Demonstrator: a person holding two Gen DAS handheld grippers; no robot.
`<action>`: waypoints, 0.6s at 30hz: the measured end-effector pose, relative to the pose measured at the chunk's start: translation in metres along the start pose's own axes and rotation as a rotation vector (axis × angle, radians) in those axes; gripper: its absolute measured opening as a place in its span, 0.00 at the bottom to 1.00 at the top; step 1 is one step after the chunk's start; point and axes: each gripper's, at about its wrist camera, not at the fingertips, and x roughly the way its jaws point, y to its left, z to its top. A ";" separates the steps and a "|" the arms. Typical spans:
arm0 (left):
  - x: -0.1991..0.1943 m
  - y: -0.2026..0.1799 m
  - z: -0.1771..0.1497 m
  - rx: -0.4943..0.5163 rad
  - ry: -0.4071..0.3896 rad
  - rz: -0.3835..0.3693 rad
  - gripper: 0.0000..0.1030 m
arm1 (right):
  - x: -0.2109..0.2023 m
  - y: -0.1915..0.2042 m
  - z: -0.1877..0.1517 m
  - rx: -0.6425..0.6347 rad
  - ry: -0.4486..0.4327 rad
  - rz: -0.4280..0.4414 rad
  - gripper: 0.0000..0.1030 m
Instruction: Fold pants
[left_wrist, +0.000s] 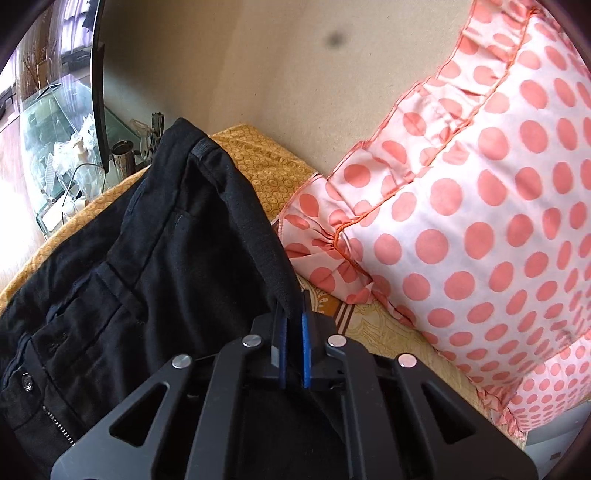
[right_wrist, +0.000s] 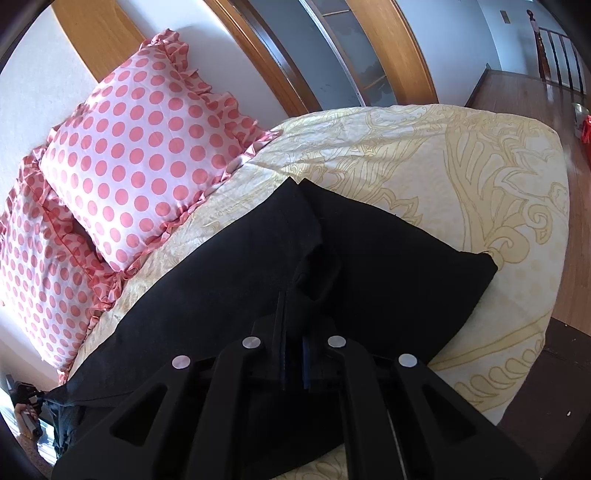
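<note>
Pants (left_wrist: 122, 266), black, fill the left and centre of the left wrist view, lying waist-up with zipper and button at lower left, on a bed (right_wrist: 424, 177) with a yellow patterned cover. Left gripper (left_wrist: 291, 306), tilted downward at lower centre, pinches the waistband edge. Polka-dot pillows (left_wrist: 480, 206) occupy the right. In the right wrist view, the right gripper (right_wrist: 293, 325) clamps a fold of the pants at lower centre. No writing is readable.

A bed (right_wrist: 424, 177) under a cream patterned cover carries black pants (right_wrist: 369, 251) at centre, with two polka-dot pillows (right_wrist: 147, 147) toward ten o'clock.
</note>
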 end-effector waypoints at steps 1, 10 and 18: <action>-0.013 0.003 -0.002 0.008 -0.011 -0.020 0.05 | -0.001 0.000 0.000 0.001 -0.005 0.002 0.05; -0.176 0.051 -0.068 0.093 -0.142 -0.138 0.05 | -0.014 0.001 0.014 0.002 -0.038 0.045 0.05; -0.229 0.128 -0.169 0.078 -0.196 -0.086 0.05 | -0.032 -0.011 0.039 0.010 -0.083 0.015 0.05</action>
